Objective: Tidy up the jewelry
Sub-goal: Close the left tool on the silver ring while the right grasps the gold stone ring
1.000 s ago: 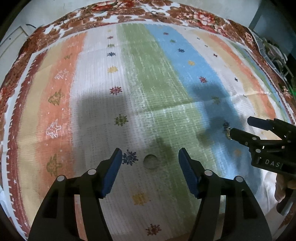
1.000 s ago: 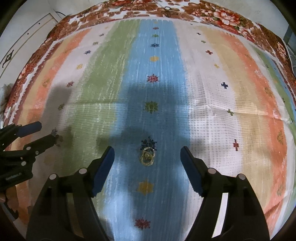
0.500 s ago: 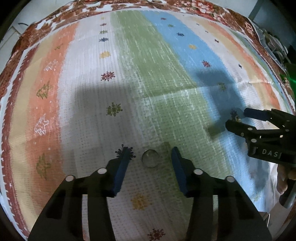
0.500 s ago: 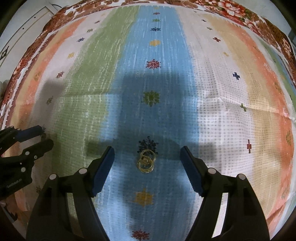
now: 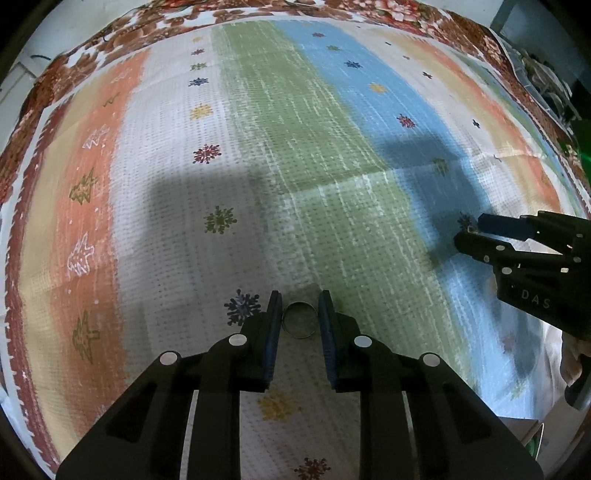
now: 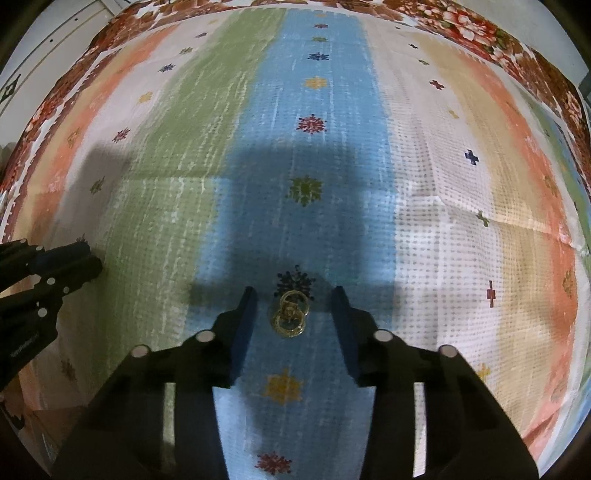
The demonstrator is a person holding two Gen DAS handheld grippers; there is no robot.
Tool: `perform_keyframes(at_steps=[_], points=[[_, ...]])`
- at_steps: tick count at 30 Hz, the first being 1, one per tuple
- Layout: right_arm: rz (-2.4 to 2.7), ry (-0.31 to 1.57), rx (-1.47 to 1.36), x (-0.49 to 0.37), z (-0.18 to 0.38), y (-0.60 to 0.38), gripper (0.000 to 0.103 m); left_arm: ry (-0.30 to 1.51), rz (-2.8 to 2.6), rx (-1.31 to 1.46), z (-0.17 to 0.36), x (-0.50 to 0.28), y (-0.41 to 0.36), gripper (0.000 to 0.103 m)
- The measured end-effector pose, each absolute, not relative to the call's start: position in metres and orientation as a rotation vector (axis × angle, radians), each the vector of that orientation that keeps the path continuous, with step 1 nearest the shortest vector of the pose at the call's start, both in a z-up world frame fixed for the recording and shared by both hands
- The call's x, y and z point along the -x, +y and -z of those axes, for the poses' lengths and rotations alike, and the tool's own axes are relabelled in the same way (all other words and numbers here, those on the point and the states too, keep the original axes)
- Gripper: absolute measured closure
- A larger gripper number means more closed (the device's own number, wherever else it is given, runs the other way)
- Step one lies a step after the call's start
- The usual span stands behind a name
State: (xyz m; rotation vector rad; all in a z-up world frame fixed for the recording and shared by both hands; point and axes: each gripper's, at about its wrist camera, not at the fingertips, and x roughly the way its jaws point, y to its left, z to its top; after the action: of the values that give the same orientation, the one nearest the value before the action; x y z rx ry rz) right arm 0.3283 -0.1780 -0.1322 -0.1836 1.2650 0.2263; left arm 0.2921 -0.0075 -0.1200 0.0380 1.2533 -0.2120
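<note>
A plain silver ring [image 5: 300,319] lies on the striped cloth at the white and green border. My left gripper [image 5: 300,314] is closed around it, both blue pads touching its sides. A pair of gold rings [image 6: 290,314] lies overlapping on the blue stripe. My right gripper [image 6: 291,306] is partly open with the gold rings between its fingers, not touching them. The right gripper also shows at the right of the left wrist view [image 5: 469,230], and the left gripper at the left of the right wrist view [image 6: 85,258].
A striped cloth [image 5: 288,155] with a brown floral border [image 6: 461,26] covers the whole surface. A crease runs across its middle. Clutter sits beyond the far right edge [image 5: 546,85].
My left gripper moved down to the silver ring and closed on it. My right gripper came lower over the gold rings and its jaws narrowed.
</note>
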Motion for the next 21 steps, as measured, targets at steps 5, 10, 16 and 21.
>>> perform_keyframes(at_steps=[5, 10, 16, 21], points=[[-0.233, 1.271, 0.178, -0.328, 0.132, -0.178, 0.082, 1.254, 0.214, -0.034, 0.121, -0.292, -0.007, 0.083], [-0.238, 1.27, 0.19, -0.327, 0.132, -0.175, 0.087, 1.253, 0.212, -0.026, 0.12, -0.291, -0.005, 0.083], [-0.249, 1.263, 0.183, -0.325, 0.129, -0.175, 0.087, 1.239, 0.215, -0.011, 0.115, -0.289, -0.001, 0.083], [-0.264, 1.237, 0.184, -0.319, 0.12, -0.172, 0.087, 1.227, 0.223, -0.005, 0.108, -0.288, 0.002, 0.083]])
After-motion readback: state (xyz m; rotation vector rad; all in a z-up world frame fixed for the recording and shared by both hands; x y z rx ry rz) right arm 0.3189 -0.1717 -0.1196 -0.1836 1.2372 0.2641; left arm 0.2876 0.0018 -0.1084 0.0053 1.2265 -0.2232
